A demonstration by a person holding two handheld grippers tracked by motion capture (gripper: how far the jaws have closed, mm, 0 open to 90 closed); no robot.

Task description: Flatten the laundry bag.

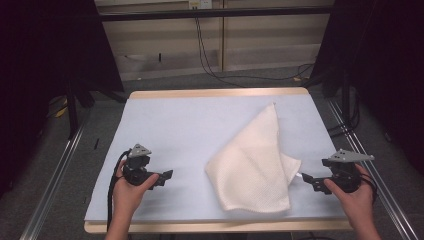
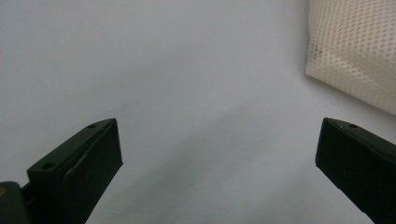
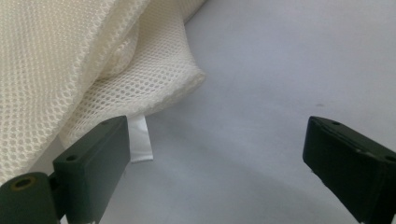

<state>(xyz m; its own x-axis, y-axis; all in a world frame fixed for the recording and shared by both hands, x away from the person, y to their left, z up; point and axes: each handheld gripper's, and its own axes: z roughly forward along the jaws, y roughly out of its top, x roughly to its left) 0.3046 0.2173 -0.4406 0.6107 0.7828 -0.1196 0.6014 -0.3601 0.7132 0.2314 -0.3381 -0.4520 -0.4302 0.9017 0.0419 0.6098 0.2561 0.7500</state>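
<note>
Both grippers' fingers (image 2: pixel 74 172) gape empty; folded cloth (image 1: pixel 255 160) hides its underside layers.

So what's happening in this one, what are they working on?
A person at a table covered with a pale blue sheet holds a hand-held gripper in each hand, one on either side of a cream mesh cloth lying loosely folded. The left hand-held gripper is open over bare sheet, short of the cloth. The right hand-held gripper is open too, close to the cloth's edge by its small white tag. Nothing is gripped yet.
</note>
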